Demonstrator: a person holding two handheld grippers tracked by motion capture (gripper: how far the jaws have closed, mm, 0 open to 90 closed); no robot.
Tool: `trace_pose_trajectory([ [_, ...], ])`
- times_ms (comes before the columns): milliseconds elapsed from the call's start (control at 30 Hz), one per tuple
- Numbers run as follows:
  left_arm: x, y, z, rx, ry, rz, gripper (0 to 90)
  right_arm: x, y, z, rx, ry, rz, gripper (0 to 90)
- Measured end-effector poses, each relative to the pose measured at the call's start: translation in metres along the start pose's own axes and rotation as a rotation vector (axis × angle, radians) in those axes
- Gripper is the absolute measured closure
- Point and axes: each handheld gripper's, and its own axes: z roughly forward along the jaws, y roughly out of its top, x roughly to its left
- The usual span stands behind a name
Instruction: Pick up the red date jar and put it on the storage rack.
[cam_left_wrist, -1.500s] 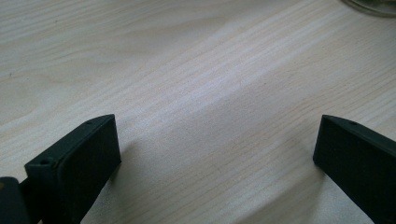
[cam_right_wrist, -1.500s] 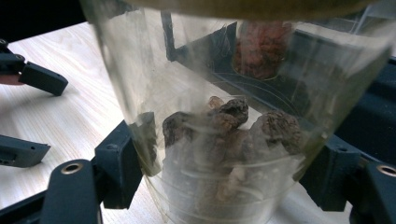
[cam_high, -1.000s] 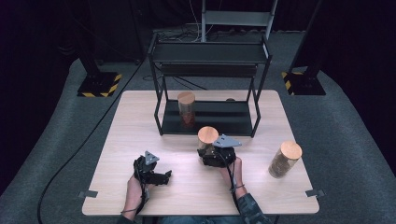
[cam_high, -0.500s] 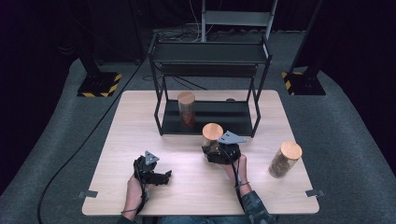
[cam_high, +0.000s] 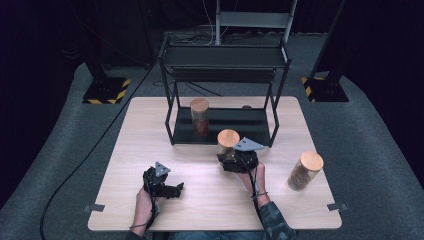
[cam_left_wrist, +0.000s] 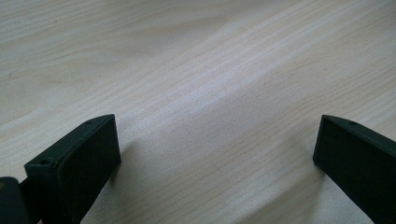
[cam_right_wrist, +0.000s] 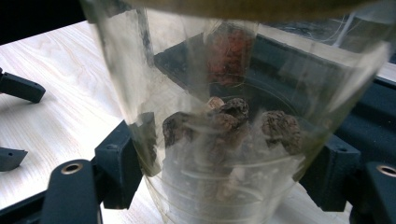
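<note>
Held jar (cam_right_wrist: 224, 140) lid and base cut off, contents blurred behind glass.

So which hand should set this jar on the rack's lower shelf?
Right. The right gripper already clamps the jar just in front of the rack; the left gripper rests open, holding nothing, farther back.

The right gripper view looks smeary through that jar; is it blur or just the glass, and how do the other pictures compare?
Right gripper view: the held jar sits very close, its glass warping and hazing the rack behind. Left gripper view: sharp wood grain, soft shadows beside the jaws. High view: the table is bright, its surroundings dark.
</note>
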Motion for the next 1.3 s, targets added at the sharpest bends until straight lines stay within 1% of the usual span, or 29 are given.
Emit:
trace_pose_trajectory([
  [767,0.0,0.0,0.0,0.0,-0.002,0.0,0.1,-0.01,0.008,0.003,0.001,-0.017,0.004,25.0],
  [867,0.0,0.0,0.0,0.0,-0.002,0.0,0.1,-0.011,0.009,0.003,-0.004,-0.016,0.011,25.0],
  [1300,0.0,0.0,0.0,-0.001,-0.002,0.0,0.1,-0.014,0.013,0.006,0.0,-0.024,0.01,25.0],
])
